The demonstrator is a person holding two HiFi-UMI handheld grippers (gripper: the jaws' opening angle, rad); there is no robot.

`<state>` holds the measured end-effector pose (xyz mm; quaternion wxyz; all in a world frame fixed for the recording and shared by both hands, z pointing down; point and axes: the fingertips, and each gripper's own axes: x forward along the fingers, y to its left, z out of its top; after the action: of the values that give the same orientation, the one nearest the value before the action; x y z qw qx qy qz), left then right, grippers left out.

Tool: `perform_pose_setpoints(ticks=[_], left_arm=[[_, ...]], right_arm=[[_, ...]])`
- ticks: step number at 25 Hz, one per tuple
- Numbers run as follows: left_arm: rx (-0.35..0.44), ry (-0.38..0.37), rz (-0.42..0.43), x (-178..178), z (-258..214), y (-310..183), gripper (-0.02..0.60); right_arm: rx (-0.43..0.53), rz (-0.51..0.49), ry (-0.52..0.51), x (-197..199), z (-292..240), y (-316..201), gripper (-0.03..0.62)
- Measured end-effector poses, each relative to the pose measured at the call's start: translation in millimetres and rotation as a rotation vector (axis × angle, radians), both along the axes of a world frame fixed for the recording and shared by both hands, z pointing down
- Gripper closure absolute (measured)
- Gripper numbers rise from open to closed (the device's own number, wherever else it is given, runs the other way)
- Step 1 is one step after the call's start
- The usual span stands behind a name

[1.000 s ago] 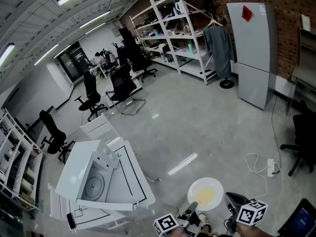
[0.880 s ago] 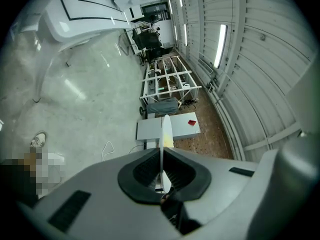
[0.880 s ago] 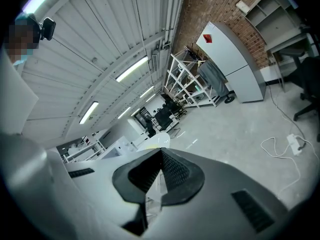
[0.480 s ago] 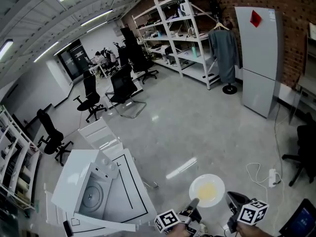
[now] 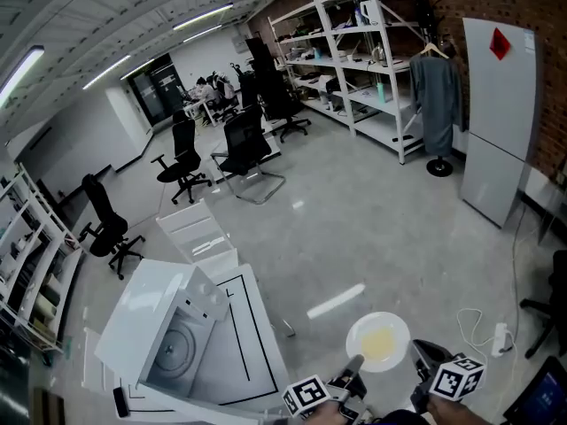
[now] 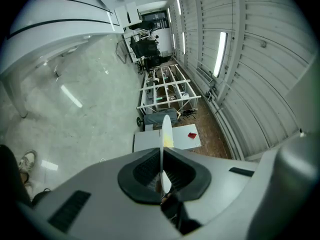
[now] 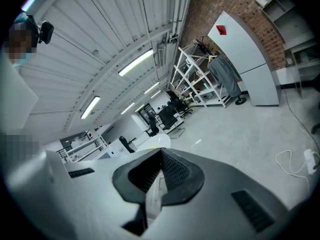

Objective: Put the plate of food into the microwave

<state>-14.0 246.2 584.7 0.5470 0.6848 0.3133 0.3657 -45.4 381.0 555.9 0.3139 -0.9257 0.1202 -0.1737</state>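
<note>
While both grippers pinch one white plate of yellow food, the microwave sits apart at lower left.

Nearest the person, the left gripper has its jaws almost together, clamped on the plate's near left rim; in the left gripper view the plate runs edge-on between the ribbed pads. The right gripper has its jaws closed just as narrowly on the rim at the right side, and a white strip of plate shows between them in the right gripper view. The plate lies about level above the grey floor, to the right of the microwave and clear of it. The microwave's cavity and round turntable are in sight. Farther off stand black office chairs, white shelving and a tall grey cabinet.
</note>
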Motion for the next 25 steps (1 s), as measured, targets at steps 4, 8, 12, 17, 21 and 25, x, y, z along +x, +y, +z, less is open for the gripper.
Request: perform_pose_setpoints(ticks=[4,8,12,17,21,25], left_arm=[[0.003,-0.005,-0.054,15.0,-2.4,-10.5,0.565],[0.001,0.000,-0.122,33.8,-6.3,-25.3,0.565],[0.006,0.003,-0.203,53.1,-8.3,-40.3,0.565],[0.007,-0.003,-0.326,76.4,-6.7,-66.3,0.565],[0.006,-0.006,-0.445,95.5,-6.1,-89.6,0.565],[0.010,-0.002,-0.570,111.3,-7.5,-116.4,0.565]], right_arm=[[0.003,-0.047,-0.007,23.1,-3.3,-10.4,0.594],[0.005,-0.098,-0.010,53.5,-3.5,-20.4,0.594],[0.005,-0.168,-0.015,90.0,-5.7,-29.3,0.594],[-0.006,-0.282,-0.017,140.2,-5.3,-50.2,0.594],[0.002,-0.384,-0.032,177.9,-2.6,-73.6,0.594],[-0.001,-0.496,-0.033,205.5,-2.1,-101.5,0.594]])
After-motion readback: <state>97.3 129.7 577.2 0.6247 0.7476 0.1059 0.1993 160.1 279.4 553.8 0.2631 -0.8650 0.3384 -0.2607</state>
